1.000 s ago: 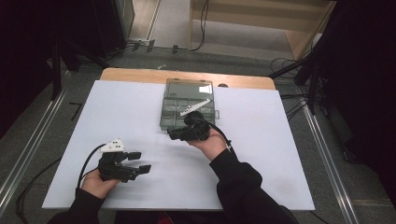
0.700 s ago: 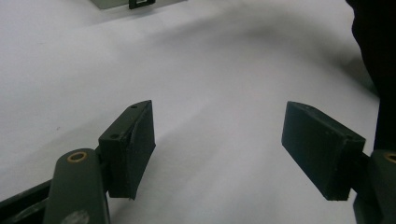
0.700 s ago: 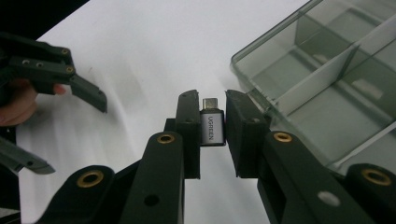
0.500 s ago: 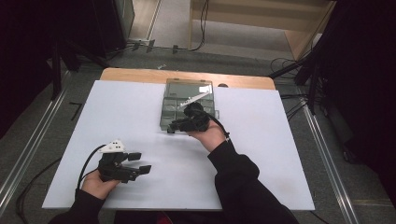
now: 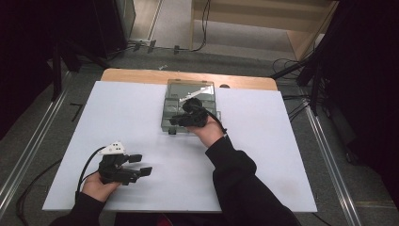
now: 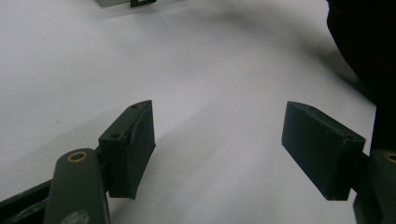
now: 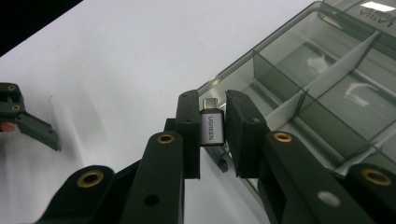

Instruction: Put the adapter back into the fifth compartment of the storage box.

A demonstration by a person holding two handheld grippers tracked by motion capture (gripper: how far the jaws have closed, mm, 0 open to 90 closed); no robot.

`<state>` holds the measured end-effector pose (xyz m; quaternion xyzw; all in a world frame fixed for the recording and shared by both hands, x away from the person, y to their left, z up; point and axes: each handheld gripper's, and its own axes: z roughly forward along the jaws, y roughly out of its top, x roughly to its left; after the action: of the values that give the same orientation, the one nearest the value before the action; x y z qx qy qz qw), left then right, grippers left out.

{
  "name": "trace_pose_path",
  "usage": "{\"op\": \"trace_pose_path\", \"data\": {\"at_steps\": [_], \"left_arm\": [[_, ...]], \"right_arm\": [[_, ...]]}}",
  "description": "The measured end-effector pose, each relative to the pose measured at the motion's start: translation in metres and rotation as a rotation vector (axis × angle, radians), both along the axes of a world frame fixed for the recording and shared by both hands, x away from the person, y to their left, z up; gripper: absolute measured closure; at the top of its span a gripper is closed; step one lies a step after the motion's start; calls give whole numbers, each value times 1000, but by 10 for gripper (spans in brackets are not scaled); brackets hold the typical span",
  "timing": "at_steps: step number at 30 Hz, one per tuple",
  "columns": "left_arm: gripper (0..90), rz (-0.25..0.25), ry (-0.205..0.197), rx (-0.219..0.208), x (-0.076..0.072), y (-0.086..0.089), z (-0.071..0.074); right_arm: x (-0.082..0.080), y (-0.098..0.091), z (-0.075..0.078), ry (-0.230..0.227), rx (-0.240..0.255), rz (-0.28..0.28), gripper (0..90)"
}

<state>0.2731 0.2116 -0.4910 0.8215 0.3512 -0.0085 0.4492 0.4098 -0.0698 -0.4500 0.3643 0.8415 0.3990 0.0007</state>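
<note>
right gripper [image 7: 213,128] | clamps silver adapter [image 7: 212,126] | lettered "UGREEN", plug end up

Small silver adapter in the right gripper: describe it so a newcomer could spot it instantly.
Start at the white table, then the clear compartment box near its far edge. At the box's near corner, the right gripper pinches the small silver adapter. It is a stubby metal block with a plug tip pointing up and UGREEN printed along its side; the compartments behind hold no such metal piece.
</note>
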Motion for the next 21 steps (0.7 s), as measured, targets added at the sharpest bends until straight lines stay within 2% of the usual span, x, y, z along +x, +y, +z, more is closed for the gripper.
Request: {"op": "trace_pose_path", "data": {"at_steps": [21], "left_arm": [[262, 1, 0, 1, -1, 1, 0]], "right_arm": [[17, 8, -14, -8, 2, -45, 742]]}}
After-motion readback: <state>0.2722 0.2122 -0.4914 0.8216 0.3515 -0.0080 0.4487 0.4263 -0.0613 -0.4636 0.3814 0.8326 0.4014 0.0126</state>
